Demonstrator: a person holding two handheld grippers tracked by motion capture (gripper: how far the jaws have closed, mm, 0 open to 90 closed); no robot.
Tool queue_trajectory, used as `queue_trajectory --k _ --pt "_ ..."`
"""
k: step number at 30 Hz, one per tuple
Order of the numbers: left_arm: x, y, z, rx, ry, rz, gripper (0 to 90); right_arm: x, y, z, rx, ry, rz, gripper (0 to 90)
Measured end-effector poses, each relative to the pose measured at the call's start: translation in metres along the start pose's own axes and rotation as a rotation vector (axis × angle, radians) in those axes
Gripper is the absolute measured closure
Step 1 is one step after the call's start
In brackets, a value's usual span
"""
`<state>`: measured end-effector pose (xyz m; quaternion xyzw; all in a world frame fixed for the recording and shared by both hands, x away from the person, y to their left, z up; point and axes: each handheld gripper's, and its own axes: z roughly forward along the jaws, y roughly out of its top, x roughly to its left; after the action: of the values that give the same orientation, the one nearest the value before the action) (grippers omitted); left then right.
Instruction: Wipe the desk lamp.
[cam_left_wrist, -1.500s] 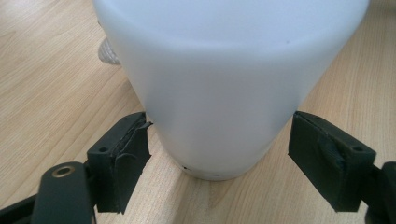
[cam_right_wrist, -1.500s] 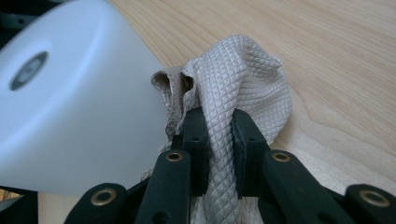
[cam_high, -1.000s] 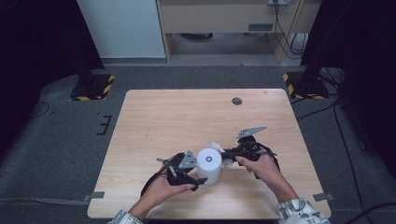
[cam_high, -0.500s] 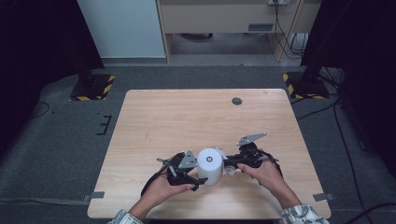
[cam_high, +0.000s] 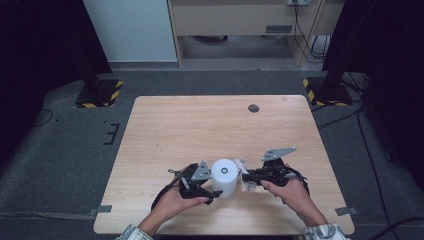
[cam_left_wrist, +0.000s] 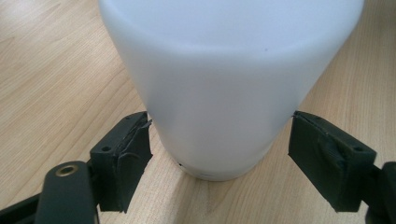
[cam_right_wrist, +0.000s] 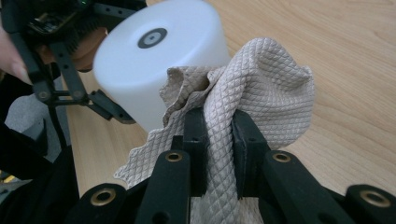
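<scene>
Your right gripper (cam_right_wrist: 218, 140) is sliding its clamped beige quilted cloth (cam_right_wrist: 261, 84) along the white frosted plastic cylinder (cam_high: 224, 176) at the table's near edge. Your left gripper (cam_left_wrist: 219, 154) is bracing its base, jaws wide against the sides; keep wiping firmly without tipping it.

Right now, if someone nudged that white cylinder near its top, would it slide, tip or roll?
The white cylinder stands upright on a flat base that looks narrower than its top, so a high push might tip it. Its smooth, rounded sides suggest it would roll once down. The left tool brackets its base, which should steady it.
</scene>
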<state>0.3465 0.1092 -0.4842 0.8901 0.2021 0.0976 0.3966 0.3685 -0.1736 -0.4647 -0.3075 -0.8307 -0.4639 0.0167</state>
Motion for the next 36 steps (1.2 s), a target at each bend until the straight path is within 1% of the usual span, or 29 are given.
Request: queue_trajectory --k 7,10,12,13,15,17,18,20,23,26,28,31,34,36 --pt "0.000 0.000 -0.001 -0.006 -0.002 -0.002 21.0 0.003 0.005 -0.009 -0.055 0.010 -0.009 78.2" --pt "0.001 -0.001 0.000 -0.003 -0.007 -0.002 21.1 0.004 0.004 -0.010 -0.052 0.014 -0.020 78.3" --pt "0.001 -0.001 0.000 -0.002 -0.008 -0.002 20.9 0.005 0.001 -0.008 -0.033 0.012 -0.027 78.3" --pt "0.001 -0.001 0.000 -0.002 -0.008 -0.002 20.9 0.004 -0.002 -0.005 -0.012 0.006 -0.034 78.3" --pt "0.001 -0.001 0.000 -0.005 -0.007 -0.001 20.9 0.004 -0.005 -0.001 0.009 0.000 -0.035 78.3" --pt "0.001 -0.001 -0.001 -0.004 -0.006 -0.002 20.1 0.005 -0.010 0.007 0.048 -0.007 -0.046 78.3" --pt "0.002 -0.001 -0.001 -0.003 -0.005 -0.002 20.1 0.005 -0.010 0.007 0.048 -0.007 -0.046 78.3" --pt "0.002 -0.001 -0.001 -0.002 -0.005 -0.004 19.5 0.006 -0.011 0.012 0.071 -0.018 -0.059 78.3" --pt "0.003 -0.001 -0.001 -0.003 -0.006 -0.004 19.4 0.009 -0.014 0.016 0.110 -0.043 -0.094 78.3" --pt "0.003 -0.002 -0.001 -0.005 -0.007 -0.005 19.5 0.012 -0.015 0.016 0.127 -0.050 -0.113 78.3" --pt "0.003 -0.002 -0.001 -0.005 -0.005 -0.005 19.5 0.015 -0.013 0.012 0.109 -0.042 -0.125 78.3" --pt "0.005 -0.002 -0.001 -0.003 -0.004 -0.003 19.4 0.021 -0.010 0.004 0.078 -0.016 -0.142 78.3" --pt "0.005 -0.002 -0.001 -0.007 -0.008 -0.002 19.0 0.028 -0.007 -0.003 0.043 0.026 -0.161 78.3" --pt "0.006 -0.003 -0.001 -0.014 -0.021 -0.001 18.0 0.032 -0.006 -0.004 0.037 0.056 -0.177 78.4"
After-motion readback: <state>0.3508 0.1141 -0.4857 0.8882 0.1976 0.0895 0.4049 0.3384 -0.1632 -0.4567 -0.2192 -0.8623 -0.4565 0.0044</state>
